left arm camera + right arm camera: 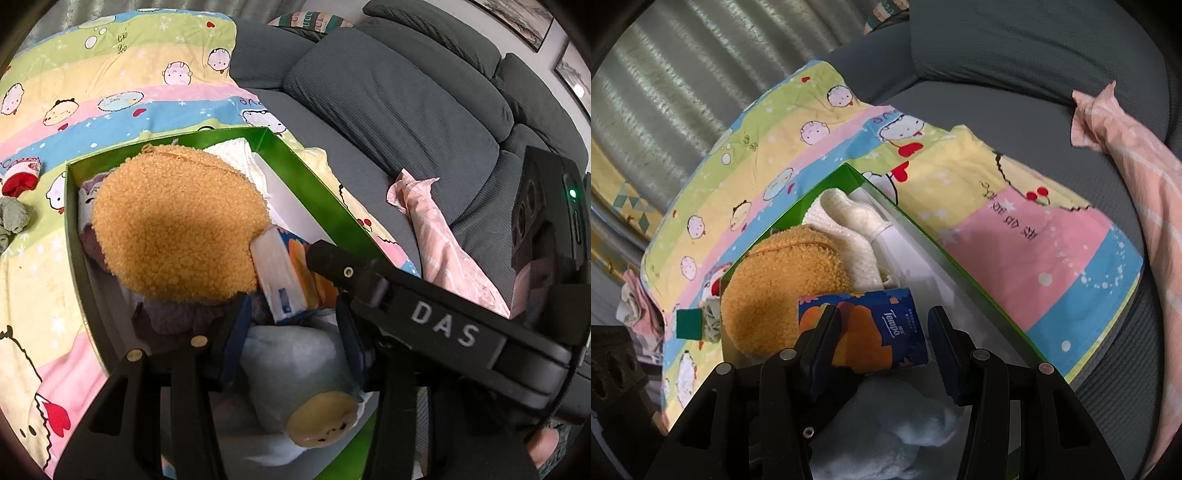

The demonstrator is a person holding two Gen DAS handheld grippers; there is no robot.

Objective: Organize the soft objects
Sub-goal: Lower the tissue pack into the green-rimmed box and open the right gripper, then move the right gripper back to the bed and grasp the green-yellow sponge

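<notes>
Green cardboard walls of the box [321, 192], set on a cartoon-print quilt [122, 92], hem in one tan fleece pouch [177, 225], one cream towel [849, 229] and one tissue pack [871, 328]. The left gripper [291, 343] pinches a pale blue plush toy [295, 369] low over the box; the right gripper [882, 339] stands spread, its left pad against the tissue pack. Packing appears underway; next, seemingly, the toy must be lowered and let go.
</notes>
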